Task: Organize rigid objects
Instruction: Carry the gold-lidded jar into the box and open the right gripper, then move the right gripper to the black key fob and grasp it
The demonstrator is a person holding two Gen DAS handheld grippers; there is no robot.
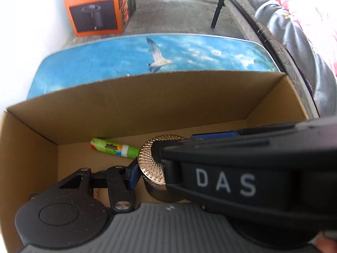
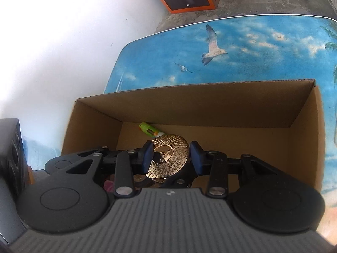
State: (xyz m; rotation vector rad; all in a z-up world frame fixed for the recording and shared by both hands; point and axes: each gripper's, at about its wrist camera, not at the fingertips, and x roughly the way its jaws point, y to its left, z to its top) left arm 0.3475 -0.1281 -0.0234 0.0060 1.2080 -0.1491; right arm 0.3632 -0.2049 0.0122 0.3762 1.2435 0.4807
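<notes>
1. Two sets of tongs hang inside an open cardboard box (image 2: pixel 305 126); the right tongs (image 2: pixel 171 157) are clamped on the gold patterned lid (image 2: pixel 170 156), one blue pad on each side of its rim.
2. Left tongs (image 1: pixel 147 168): one blue pad (image 1: pixel 132 175) rests against the side of the round gold jar (image 1: pixel 155 164) under that lid; the other finger is hidden behind the right tool's black body (image 1: pixel 242 168), so their hold cannot be told.
3. Just beyond the tongs, a green printed tube (image 1: pixel 114 148) lies on the box floor by the far wall.
4. Beyond the box spreads the blue desk (image 2: pixel 252 42), printed with sky and gulls.
5. Farther off, an orange carton (image 1: pixel 94 6) stands on the concrete floor by a white wall.
</notes>
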